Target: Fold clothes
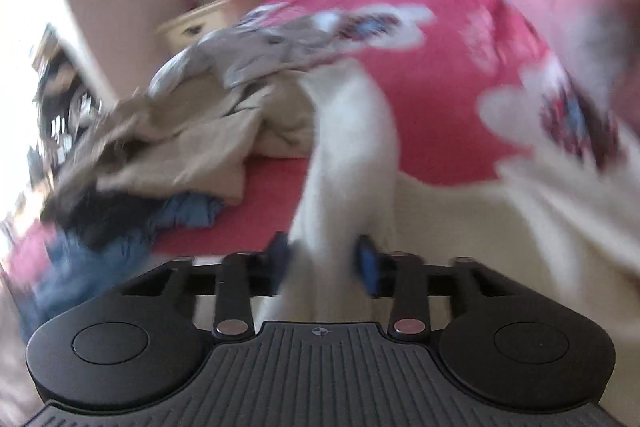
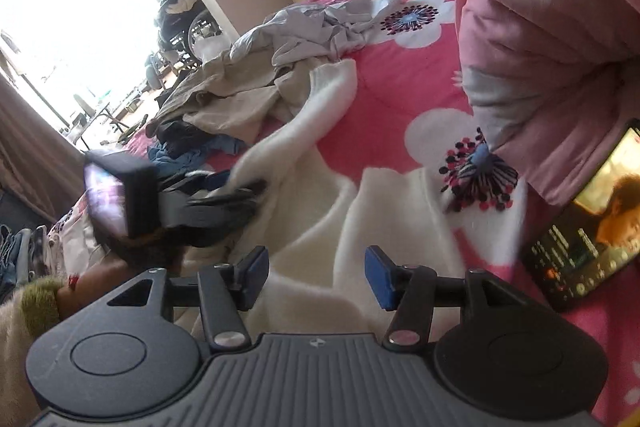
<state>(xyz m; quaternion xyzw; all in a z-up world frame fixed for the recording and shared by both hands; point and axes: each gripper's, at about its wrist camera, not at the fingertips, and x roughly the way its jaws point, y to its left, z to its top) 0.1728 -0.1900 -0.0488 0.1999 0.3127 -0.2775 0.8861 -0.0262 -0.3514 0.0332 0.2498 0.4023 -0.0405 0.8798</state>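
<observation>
Folding the white sweater's sleeve

Left tongs (image 1: 324, 259) pinch the white sweater (image 1: 352, 147) sleeve; right tongs (image 2: 316, 277) hover wide, empty; next, lay sleeve across.

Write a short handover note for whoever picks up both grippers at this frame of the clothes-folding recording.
Left gripper: shut on a sleeve of the white fleece garment, pulled taut.
Right gripper: open, hovering over the same garment's body, holding nothing.
The garment lies spread and rumpled on the pink floral bedspread; no fold is visible yet.
An unsorted clothes pile, beige, grey, blue and dark pieces, sits beyond it. A lit phone lies at the right edge.
Left to do: lay the sleeve in, fold the garment, then work through the pile.
</observation>
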